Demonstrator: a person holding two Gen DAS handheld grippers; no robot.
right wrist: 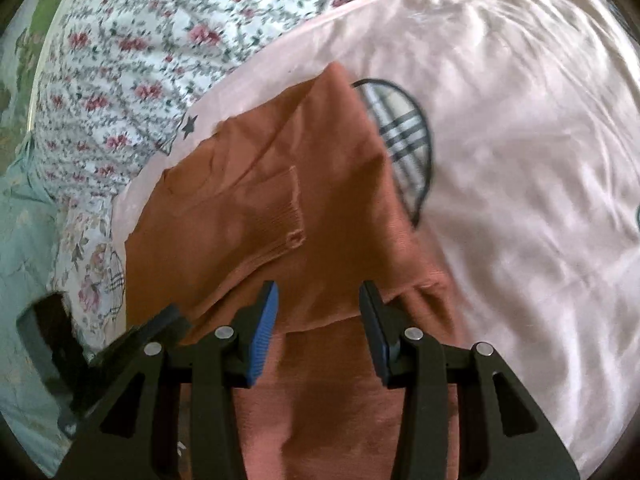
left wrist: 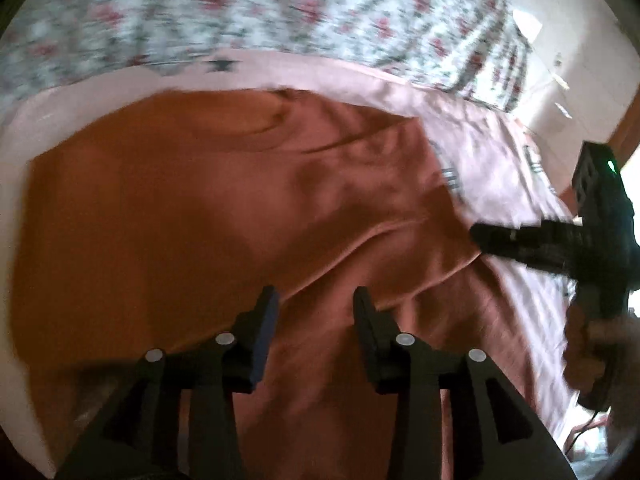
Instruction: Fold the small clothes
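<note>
A rust-orange knit garment [left wrist: 224, 200] lies spread on a pink sheet [left wrist: 328, 76]; it also shows in the right wrist view [right wrist: 304, 208], partly folded, with a ribbed cuff on top. My left gripper [left wrist: 316, 300] is open just above the garment's near part. My right gripper [right wrist: 318, 296] is open over the garment's near edge, nothing between its fingers. The right gripper shows in the left wrist view [left wrist: 496, 240] at the garment's right edge, held by a hand; the left gripper's finger [right wrist: 160, 324] shows at lower left in the right wrist view.
A floral bedcover [left wrist: 280, 4] lies beyond the pink sheet and also shows in the right wrist view [right wrist: 132, 52]. A plaid oval print [right wrist: 404, 132] on the sheet sits right of the garment. Pale blue fabric [right wrist: 20, 240] lies at far left.
</note>
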